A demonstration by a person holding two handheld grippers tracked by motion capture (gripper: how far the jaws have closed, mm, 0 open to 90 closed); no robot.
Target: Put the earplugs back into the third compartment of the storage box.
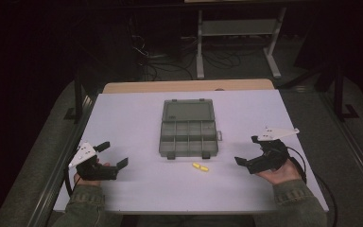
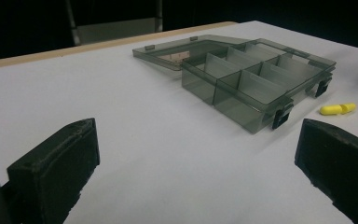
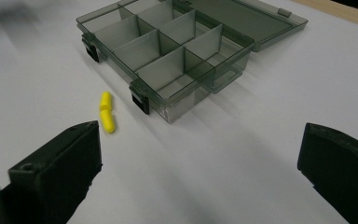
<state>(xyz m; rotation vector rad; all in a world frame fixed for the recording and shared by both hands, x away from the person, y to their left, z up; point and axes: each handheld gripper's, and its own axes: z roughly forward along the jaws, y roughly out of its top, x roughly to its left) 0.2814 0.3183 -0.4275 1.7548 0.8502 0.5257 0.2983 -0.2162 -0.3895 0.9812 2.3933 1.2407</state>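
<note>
A smoky grey see-through compartment box (image 1: 188,137) lies open in the middle of the white table (image 1: 127,118), its lid (image 1: 188,111) flat on the far side. The compartments look empty (image 2: 256,81) (image 3: 168,46). A small yellow two-part piece (image 1: 200,167) lies on the table just in front of the box (image 2: 338,109) (image 3: 106,112). My left gripper (image 1: 114,154) rests near the front left, open and empty (image 2: 199,140). My right gripper (image 1: 247,150) sits at the front right, open and empty (image 3: 200,144). Both point inward toward the box.
A wooden tabletop edge (image 1: 189,86) shows behind the white table. Beyond it on the dark floor stand a metal frame (image 1: 236,28) and loose cables (image 1: 170,61). Bare white surface lies left and right of the box.
</note>
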